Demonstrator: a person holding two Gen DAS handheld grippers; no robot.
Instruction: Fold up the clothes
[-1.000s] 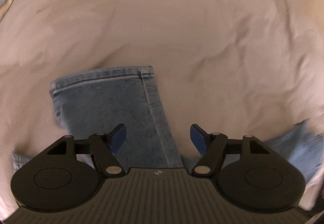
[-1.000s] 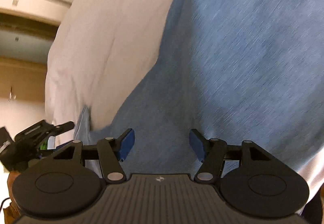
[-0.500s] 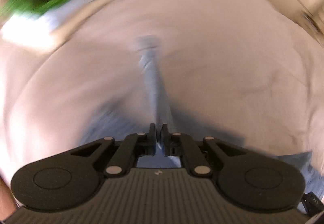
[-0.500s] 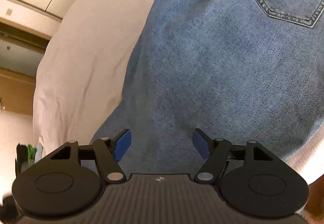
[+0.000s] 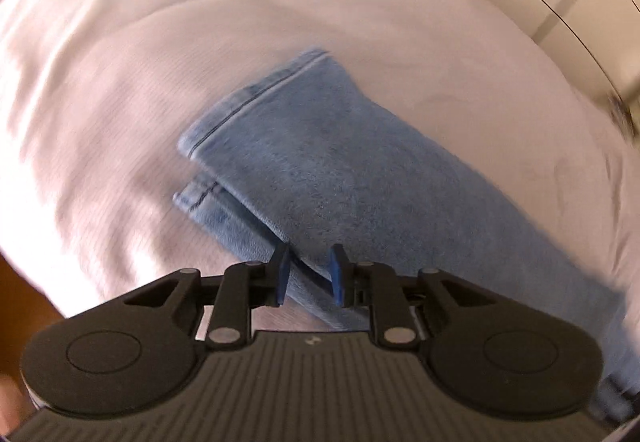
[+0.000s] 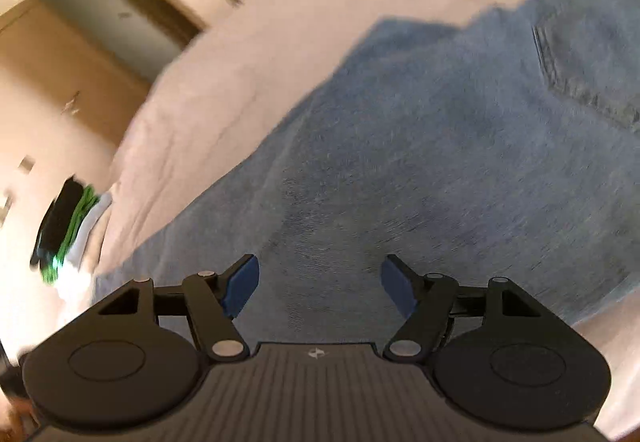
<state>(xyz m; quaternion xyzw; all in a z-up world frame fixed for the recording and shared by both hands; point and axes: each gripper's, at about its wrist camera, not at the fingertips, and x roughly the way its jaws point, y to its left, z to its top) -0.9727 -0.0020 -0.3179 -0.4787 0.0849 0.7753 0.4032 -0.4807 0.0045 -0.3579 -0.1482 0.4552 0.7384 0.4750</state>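
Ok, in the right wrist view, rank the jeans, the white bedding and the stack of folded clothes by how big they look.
1. jeans, filling most of the view
2. white bedding, close behind; the jeans sit nearer the camera
3. stack of folded clothes, clearly smallest, far off at the left edge

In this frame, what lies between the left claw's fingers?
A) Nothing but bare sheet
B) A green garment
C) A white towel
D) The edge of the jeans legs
D: in the left wrist view, the left claw is partly open with the jeans edge between its blue fingers.
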